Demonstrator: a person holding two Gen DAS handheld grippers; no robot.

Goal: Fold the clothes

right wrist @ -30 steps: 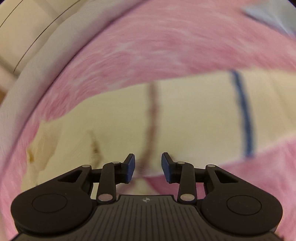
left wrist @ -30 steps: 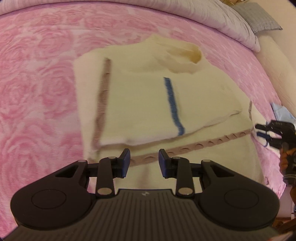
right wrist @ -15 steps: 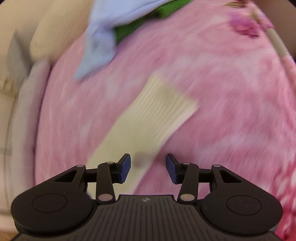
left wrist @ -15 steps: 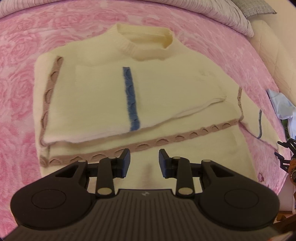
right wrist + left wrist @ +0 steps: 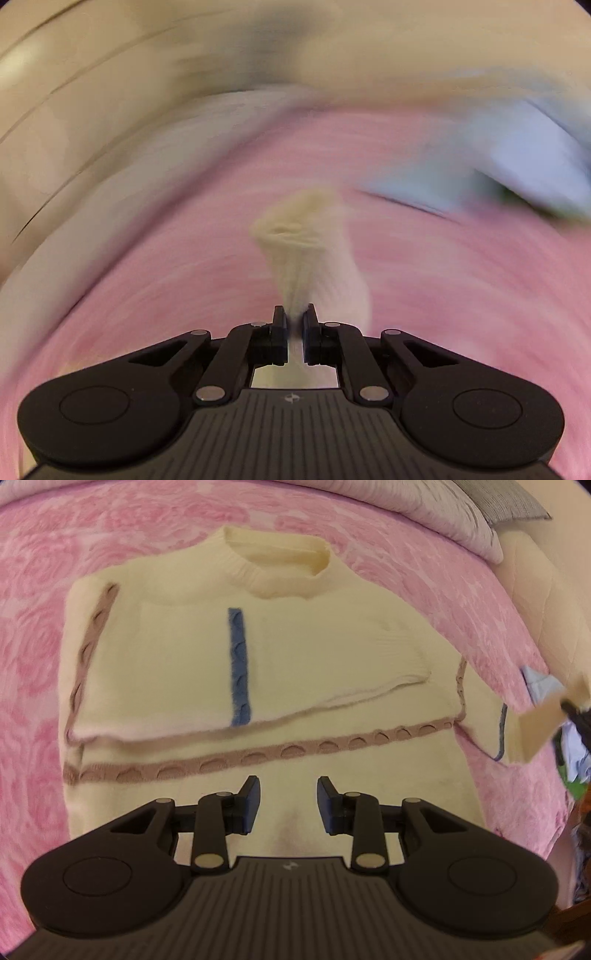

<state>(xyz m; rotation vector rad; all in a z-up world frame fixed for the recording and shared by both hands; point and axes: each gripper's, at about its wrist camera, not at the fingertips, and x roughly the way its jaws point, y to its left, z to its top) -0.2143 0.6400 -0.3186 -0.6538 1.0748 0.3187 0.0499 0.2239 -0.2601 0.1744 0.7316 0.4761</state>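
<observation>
A cream sweater (image 5: 332,657) with a mauve cable band and a blue stripe lies flat on the pink rose bedspread (image 5: 33,657), neck hole at the far side. One sleeve is folded across its chest. My left gripper (image 5: 288,801) hovers open over the sweater's lower body, nothing between its fingers. The other sleeve (image 5: 535,731) is lifted off the bed at the right edge. In the blurred right wrist view, my right gripper (image 5: 294,325) is shut on that sleeve's ribbed cream cuff (image 5: 306,254), which sticks out ahead of the fingers.
Grey-white pillows (image 5: 443,513) lie along the far edge of the bed. A pale blue garment (image 5: 543,683) with something green beside it sits at the right, also a blur of pale blue cloth (image 5: 524,155) in the right wrist view. A beige headboard or wall (image 5: 110,74) stands behind.
My right gripper closed on the sleeve cuff that lay flat on the bedspread and lifted it. The left gripper stayed open and drew slightly nearer to the sweater.
</observation>
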